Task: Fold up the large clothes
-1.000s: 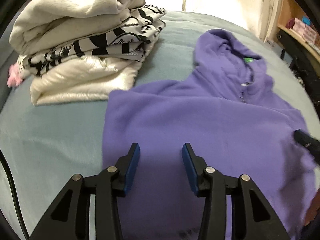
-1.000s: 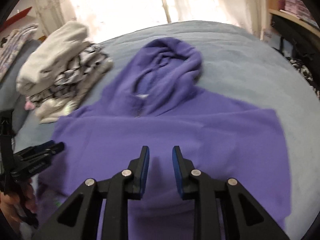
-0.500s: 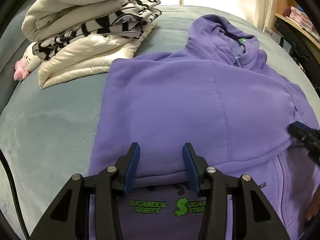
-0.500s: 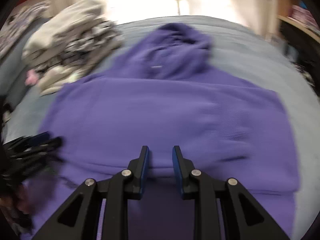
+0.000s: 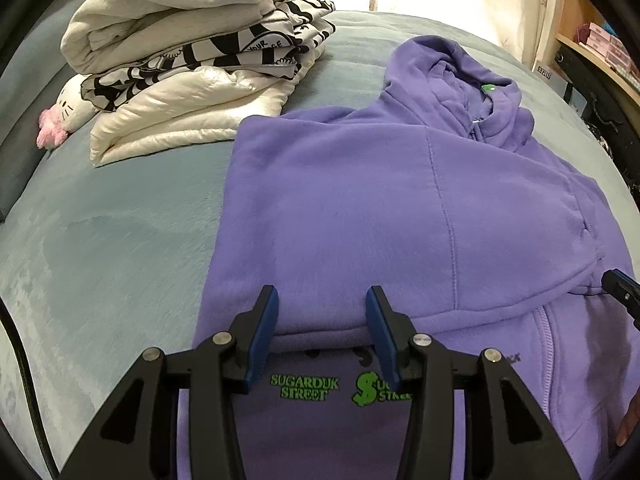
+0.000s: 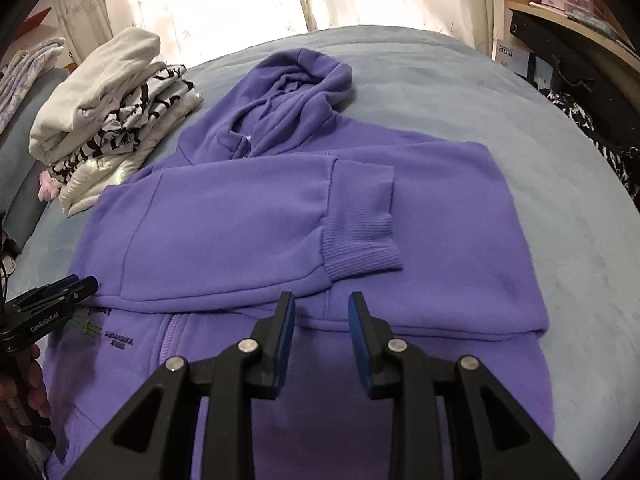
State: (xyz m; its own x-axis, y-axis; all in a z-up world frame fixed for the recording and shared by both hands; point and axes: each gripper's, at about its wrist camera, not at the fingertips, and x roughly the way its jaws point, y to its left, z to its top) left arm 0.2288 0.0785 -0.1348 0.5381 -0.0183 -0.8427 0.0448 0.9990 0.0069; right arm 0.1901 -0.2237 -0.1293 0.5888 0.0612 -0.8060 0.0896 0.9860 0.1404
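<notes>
On grey-blue bed (image 6: 540, 128), purple hoodie (image 6: 280, 208), folded pile (image 5: 192, 68), curtains (image 6: 224, 0)

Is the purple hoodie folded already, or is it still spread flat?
Partly folded: the purple hoodie has both sleeves laid across its chest, one ribbed cuff on top; hood and hem remain unfolded.

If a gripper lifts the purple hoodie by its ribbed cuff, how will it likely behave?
The purple hoodie looks like soft thick fleece, so it would probably sag and unfold. The ribbed cuff likely stretches under the weight. Its matte nap suggests little slipping.
</notes>
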